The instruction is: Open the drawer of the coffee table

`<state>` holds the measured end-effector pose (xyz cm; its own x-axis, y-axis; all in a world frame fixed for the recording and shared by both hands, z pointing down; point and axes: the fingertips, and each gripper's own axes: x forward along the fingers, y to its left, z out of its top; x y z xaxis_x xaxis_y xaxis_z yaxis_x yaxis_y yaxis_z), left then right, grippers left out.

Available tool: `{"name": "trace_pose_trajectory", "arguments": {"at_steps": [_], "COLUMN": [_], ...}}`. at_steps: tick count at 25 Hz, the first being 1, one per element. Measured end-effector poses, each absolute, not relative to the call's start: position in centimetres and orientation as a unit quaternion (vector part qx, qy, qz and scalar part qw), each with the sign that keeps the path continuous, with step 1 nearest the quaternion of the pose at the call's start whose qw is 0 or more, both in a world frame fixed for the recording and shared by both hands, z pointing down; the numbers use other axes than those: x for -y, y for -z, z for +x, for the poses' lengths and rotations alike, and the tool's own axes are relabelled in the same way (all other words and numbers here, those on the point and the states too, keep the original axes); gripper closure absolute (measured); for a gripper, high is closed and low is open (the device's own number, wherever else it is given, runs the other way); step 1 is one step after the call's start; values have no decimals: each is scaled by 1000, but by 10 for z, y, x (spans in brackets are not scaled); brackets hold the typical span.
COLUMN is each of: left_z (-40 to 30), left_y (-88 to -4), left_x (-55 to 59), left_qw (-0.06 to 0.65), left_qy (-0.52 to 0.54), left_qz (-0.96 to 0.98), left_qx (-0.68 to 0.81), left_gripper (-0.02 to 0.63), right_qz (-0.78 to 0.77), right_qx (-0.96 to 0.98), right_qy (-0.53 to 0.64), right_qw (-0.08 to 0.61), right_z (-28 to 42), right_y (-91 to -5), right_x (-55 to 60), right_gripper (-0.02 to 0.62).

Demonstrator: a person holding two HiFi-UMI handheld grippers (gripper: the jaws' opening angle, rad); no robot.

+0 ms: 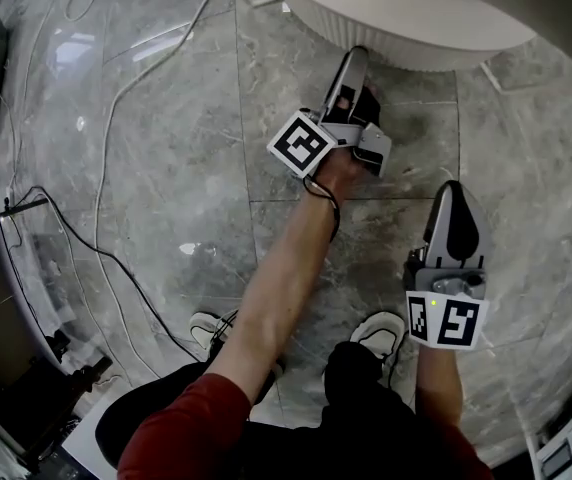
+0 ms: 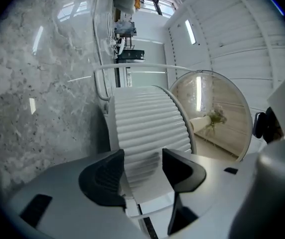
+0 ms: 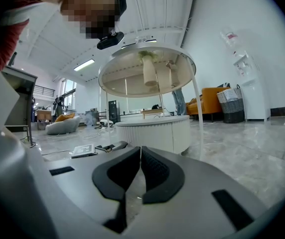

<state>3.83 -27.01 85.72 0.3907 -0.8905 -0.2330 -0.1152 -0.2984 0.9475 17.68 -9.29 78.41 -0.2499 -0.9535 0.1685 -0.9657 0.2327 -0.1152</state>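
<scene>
Left gripper view: your left gripper (image 2: 142,164) stands wide, facing the ribbed side of the table (image 2: 145,118); your right gripper (image 3: 138,169) is closed, empty

The glossy grey marble floor (image 1: 166,118) is veined in paler grey, crossed by a thin white cable (image 1: 114,103) and a thin black cable (image 1: 116,260). The round white bench (image 1: 406,28) has fine vertical ribbing. The left gripper (image 2: 142,169) and right gripper (image 3: 138,171) are pale grey with ribbed black pads (image 2: 105,176) and black-and-white square markers (image 1: 301,145). The dark red sleeve (image 1: 181,428), black trousers (image 1: 366,408) and white shoes (image 1: 381,333) are plain.
</scene>
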Motion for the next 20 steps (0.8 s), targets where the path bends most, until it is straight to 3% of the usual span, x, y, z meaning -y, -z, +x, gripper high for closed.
{"name": "trace_pose_trajectory", "arguments": {"at_steps": [17, 20], "left_z": [34, 28], "left_y": [-863, -878], "left_x": [269, 271], "left_qw": [480, 496], "left_qy": [437, 446], "left_qz": [674, 649], "left_qx": [352, 367], "left_gripper": [341, 291], "right_qz": [604, 606], "right_qx": [790, 788], "right_qy": [-98, -99], "right_qw": [46, 46], "right_z": [175, 178], "right_y": [-792, -794], "right_x": [90, 90], "right_gripper": [572, 572]}}
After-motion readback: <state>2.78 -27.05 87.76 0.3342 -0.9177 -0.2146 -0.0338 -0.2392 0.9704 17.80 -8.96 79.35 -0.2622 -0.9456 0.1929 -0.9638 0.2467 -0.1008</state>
